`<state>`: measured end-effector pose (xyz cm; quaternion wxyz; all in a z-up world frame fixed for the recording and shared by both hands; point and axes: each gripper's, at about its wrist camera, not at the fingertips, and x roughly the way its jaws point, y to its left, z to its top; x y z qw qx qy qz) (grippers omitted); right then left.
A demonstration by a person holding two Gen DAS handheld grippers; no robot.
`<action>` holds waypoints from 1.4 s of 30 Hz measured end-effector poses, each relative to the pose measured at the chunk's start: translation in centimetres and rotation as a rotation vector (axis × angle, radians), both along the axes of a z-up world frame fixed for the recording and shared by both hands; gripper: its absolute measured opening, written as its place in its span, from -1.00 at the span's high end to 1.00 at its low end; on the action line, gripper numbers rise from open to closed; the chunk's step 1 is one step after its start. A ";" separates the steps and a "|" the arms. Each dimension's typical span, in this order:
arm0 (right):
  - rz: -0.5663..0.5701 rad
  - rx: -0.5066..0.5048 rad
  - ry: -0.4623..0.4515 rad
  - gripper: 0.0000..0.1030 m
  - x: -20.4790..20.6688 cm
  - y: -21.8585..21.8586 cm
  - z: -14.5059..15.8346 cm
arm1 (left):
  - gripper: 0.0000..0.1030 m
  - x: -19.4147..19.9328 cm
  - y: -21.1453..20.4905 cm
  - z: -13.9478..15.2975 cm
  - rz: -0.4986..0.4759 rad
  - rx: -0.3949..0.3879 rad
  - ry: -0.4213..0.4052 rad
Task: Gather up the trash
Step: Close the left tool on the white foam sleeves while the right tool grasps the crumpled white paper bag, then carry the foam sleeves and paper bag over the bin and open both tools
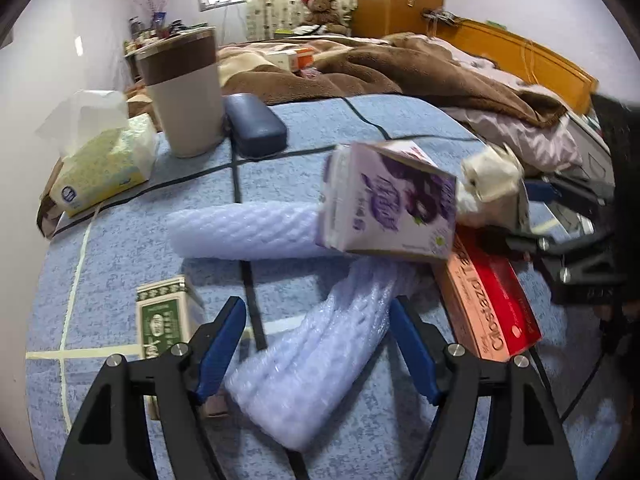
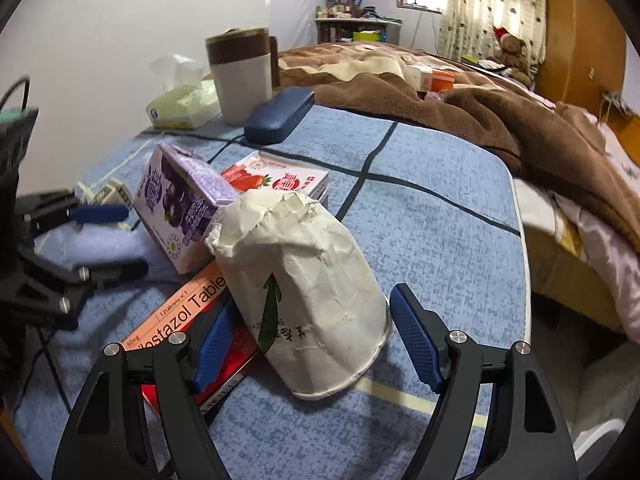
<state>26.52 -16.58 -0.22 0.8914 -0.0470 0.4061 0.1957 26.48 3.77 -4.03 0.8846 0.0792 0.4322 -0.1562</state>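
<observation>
Trash lies on a blue checked mat (image 1: 120, 248). My left gripper (image 1: 318, 344) is open around a white foam net sleeve (image 1: 320, 344) that lies between its blue fingers. A second foam sleeve (image 1: 244, 228) lies beyond, under a purple drink carton (image 1: 388, 200). My right gripper (image 2: 310, 340) is open around a crumpled white paper cup (image 2: 308, 288) lying on its side, which rests partly on an orange-red tablet box (image 2: 188, 316). The purple carton (image 2: 180, 204) and a strawberry carton (image 2: 280, 178) lie behind it. The left gripper shows at that view's left edge (image 2: 72, 248).
A beige and brown bin (image 1: 184, 88) stands at the mat's far edge beside a navy glasses case (image 1: 256, 124) and a tissue pack (image 1: 104, 160). A green box (image 1: 164, 316) lies near my left fingers. A bed with brown blankets (image 2: 480, 92) lies beyond.
</observation>
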 end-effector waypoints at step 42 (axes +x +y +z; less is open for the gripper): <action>-0.108 0.150 -0.030 0.40 -5.8 -4.2 1.2 | 0.44 -6.1 -0.7 1.3 0.111 -0.123 0.007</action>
